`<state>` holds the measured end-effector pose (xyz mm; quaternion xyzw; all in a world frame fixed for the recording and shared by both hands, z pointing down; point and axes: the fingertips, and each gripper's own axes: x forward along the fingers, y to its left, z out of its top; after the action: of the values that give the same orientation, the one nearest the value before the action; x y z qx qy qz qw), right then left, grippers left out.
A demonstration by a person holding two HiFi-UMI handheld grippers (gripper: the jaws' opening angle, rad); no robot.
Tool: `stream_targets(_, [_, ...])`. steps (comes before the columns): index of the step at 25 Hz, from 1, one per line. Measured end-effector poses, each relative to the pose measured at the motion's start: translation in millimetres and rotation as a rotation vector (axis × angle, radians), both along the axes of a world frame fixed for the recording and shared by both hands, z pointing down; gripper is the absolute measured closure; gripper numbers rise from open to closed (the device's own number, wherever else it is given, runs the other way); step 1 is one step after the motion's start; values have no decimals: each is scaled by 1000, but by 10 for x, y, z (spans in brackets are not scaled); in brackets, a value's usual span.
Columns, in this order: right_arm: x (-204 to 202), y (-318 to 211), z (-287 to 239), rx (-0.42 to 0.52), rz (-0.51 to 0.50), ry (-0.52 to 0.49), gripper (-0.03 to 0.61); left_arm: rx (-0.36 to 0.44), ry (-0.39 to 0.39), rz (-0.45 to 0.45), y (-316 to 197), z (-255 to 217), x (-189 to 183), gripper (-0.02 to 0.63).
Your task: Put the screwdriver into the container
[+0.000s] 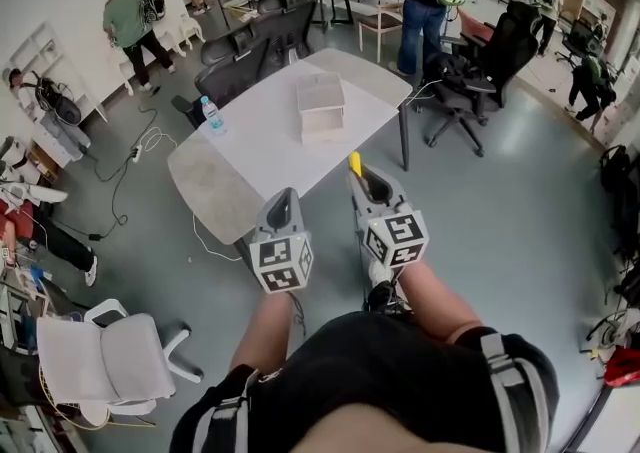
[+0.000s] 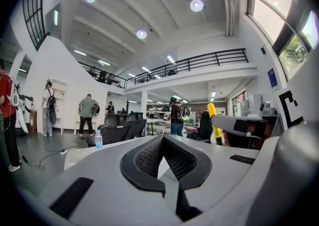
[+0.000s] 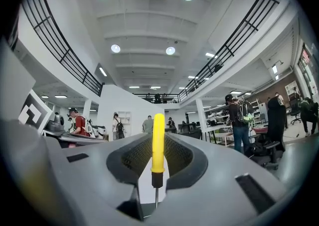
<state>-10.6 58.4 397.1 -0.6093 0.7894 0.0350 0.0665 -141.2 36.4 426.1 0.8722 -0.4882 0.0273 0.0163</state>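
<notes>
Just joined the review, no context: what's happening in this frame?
A person holds a gripper in each hand, standing short of the table. The right gripper is shut on the yellow-handled screwdriver, handle pointing forward. The left gripper is shut with nothing in it. The container, a pale box, sits on the table ahead, with a water bottle near the table's left edge. The screwdriver is not yet in the container.

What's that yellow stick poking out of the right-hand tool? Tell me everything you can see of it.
It is a screwdriver: a smooth yellow handle with a rounded end, plastic by the look, then a black collar and a thin metal shaft. The right gripper is shut on it, handle pointing forward, shaft running back between the jaws, its tip hidden. Nothing else touches it.
</notes>
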Motion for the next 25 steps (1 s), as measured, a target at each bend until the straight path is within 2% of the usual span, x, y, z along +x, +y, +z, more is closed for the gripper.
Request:
stream_targets(10, [472,-1093,-10,6,-41,9,511,22,-15,-12,-1020,-59,525,601])
stream_targets(25, [1439,-2988,-53,-27,-131,45,511,-35,-54,-67,-2822,-63,1613,601])
